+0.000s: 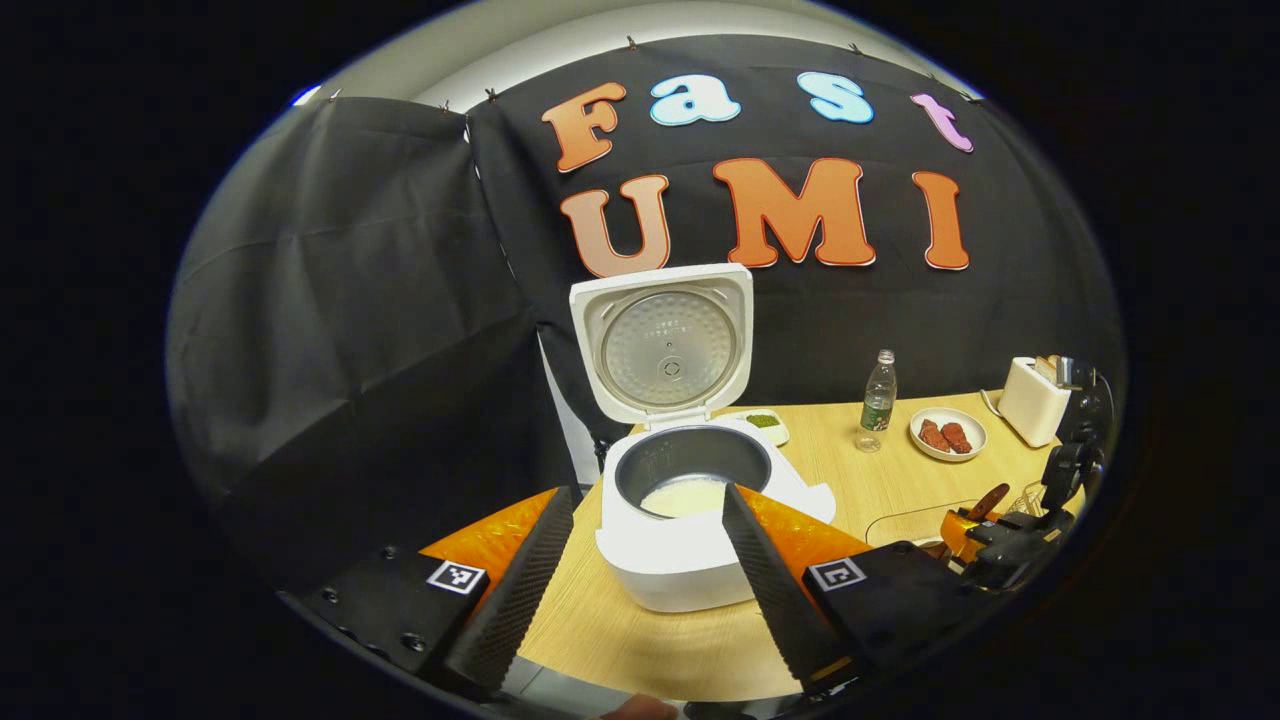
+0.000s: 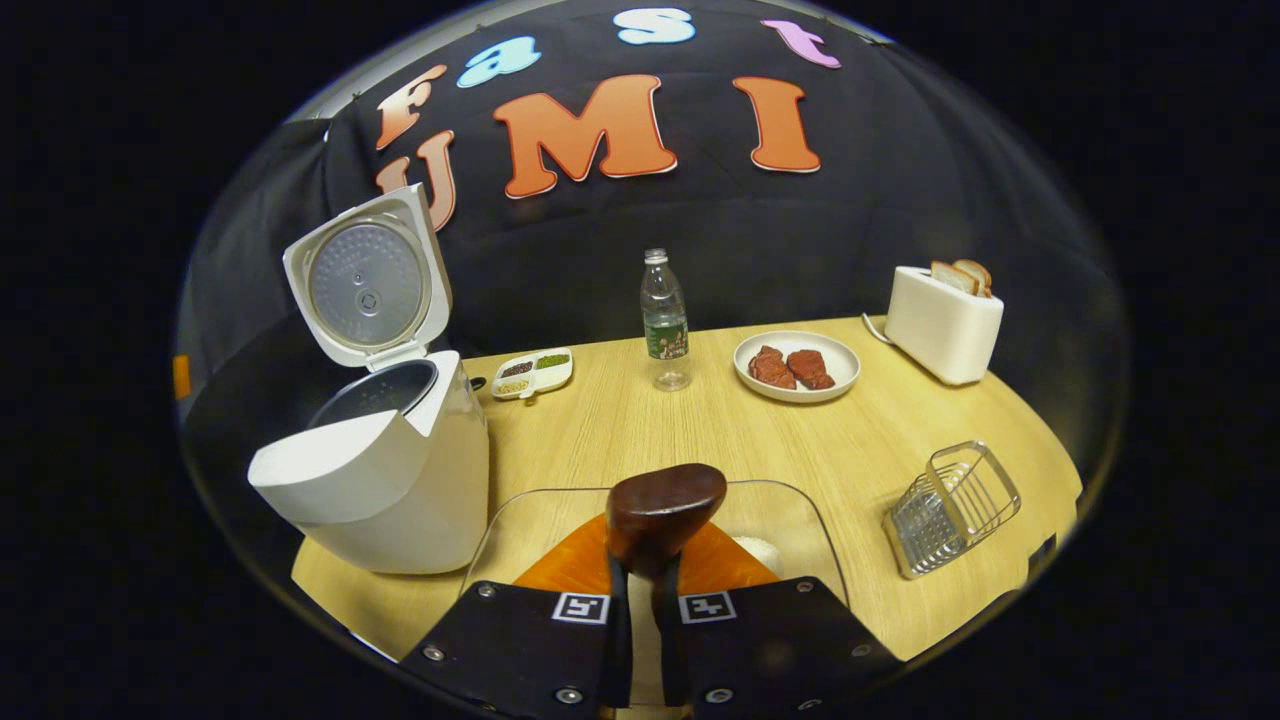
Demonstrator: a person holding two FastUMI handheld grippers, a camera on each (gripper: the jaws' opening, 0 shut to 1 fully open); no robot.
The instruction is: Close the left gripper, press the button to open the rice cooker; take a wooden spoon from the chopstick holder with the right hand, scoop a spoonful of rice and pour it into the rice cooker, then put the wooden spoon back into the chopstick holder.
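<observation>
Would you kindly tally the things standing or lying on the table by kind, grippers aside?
Appliances: 2, rice cooker and toaster
Dishes: 3, plate of meat, divided condiment dish, clear glass tray
Bottles: 1, water bottle
Holders: 1, wire chopstick holder
Utensils: 1, wooden spoon, held in the right gripper
Total: 8

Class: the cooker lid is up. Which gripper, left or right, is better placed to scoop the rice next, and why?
Right. The right gripper is shut on the wooden spoon above the clear rice container. The left gripper is open and holds nothing, facing the rice cooker.
</observation>
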